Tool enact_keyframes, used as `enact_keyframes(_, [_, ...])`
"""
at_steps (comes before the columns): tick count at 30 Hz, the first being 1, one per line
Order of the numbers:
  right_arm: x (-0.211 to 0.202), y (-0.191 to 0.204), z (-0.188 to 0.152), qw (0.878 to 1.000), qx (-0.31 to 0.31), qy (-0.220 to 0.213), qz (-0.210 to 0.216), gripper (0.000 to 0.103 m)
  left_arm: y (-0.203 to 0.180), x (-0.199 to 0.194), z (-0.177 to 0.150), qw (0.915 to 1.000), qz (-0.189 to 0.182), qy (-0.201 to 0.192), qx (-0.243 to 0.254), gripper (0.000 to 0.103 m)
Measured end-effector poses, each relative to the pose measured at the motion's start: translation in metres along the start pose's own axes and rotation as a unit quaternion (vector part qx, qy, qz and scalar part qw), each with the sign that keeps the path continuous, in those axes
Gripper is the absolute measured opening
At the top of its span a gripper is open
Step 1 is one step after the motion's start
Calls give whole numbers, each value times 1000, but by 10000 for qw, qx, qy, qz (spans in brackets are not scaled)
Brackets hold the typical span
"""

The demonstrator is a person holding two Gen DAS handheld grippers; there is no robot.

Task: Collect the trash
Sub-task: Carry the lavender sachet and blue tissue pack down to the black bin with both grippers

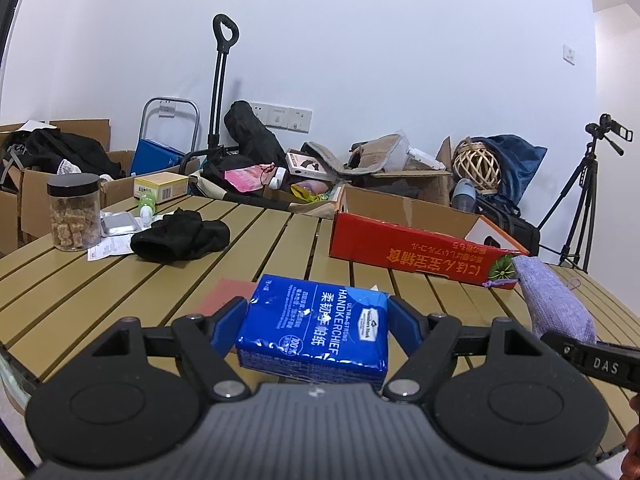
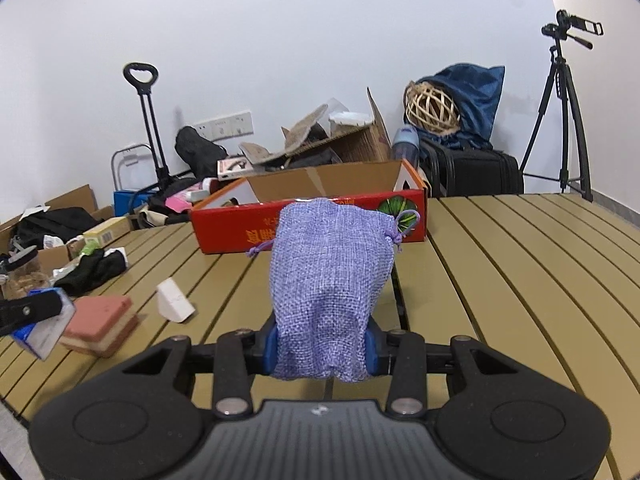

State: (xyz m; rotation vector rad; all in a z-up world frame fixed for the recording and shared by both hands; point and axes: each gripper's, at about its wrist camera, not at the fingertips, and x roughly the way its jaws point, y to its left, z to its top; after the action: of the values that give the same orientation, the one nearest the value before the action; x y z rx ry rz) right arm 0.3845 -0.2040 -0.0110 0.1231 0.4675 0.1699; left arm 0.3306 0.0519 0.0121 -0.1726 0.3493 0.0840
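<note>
While the left gripper (image 1: pixel 316 322) is held above the slatted tan wooden table (image 1: pixel 120 280), a blue plastic-wrapped pack of handkerchief tissues (image 1: pixel 316 332) is seen clamped between its blue-padded fingers (image 1: pixel 228 318), one pad pressed on each side of the pack. The pack is carried clear of the table surface, with a flat red-pink pad (image 1: pixel 224 294) partly visible just beyond it. In the right wrist view, the right gripper (image 2: pixel 322 350) is closed on a lilac woven drawstring pouch (image 2: pixel 328 280), which is pinched at its lower end by the blue fingers (image 2: pixel 269 346) and stands up in front of the camera. Directly behind the pouch a long red cardboard box with an open top (image 2: pixel 224 232) is set on the table, its brown inside exposed; the pouch overlaps its front wall in the view, but contact cannot be confirmed. To the left on the table a white wedge-shaped piece (image 2: pixel 174 302), a pink-and-beige stacked sponge block (image 2: pixel 102 326) and a crumpled black cloth (image 2: pixel 90 274) are laid apart from each other. A clear jar with a black lid (image 1: pixel 74 216) is placed near the far left table edge, beside a receipt (image 1: pixel 110 248). Clutter and a tripod (image 2: pixel 564 120) are seen by the white wall.
</note>
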Motion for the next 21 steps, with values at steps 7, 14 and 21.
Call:
enact_keyframes(7, [-34, 4, -20, 9999, -15, -87, 58, 38, 10, -31, -4, 9999, -108, -117, -56, 77])
enact_keyframes(14, [-74, 8, -42, 9998, -29, -145, 148, 38, 18, -60, -13, 9997, -96, -195, -93, 77])
enact_keyframes(21, [-114, 9, -71, 9997, -87, -88, 203, 38, 26, -88, -32, 9999, -48, -106, -96, 77])
